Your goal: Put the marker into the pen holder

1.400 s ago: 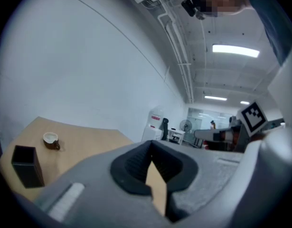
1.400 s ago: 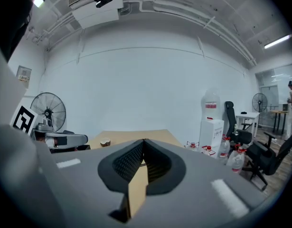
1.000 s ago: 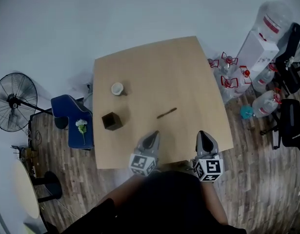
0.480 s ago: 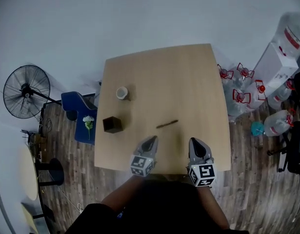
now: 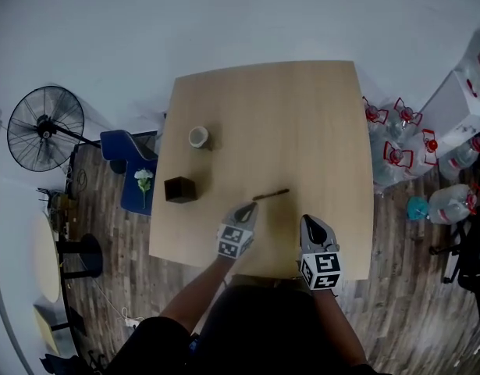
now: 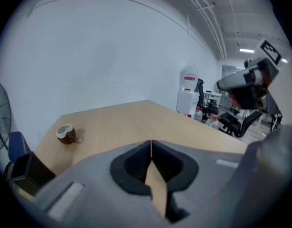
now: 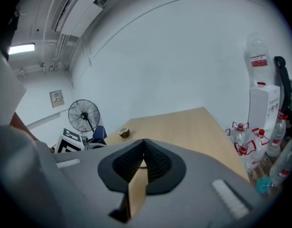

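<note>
- A pale wooden table (image 5: 302, 116) fills mid-frame in the head view, with white wall above it.
- The marker (image 5: 271, 195) lies flat at centre, well apart from the dark pen holder (image 5: 179, 189) at centre left.
- The left gripper (image 5: 248, 208) noses in just below-left of the marker, jaws closed and empty.
- The right gripper (image 5: 310, 222) sits lower right, jaws together, nothing held.
- This looks like the reach. Next, the jaws must part and straddle the marker.

The head view looks steeply down on the light wooden bench (image 5: 302, 116). Both gripper views skim it low, sharing the brown round cup (image 6: 66, 133).
</note>
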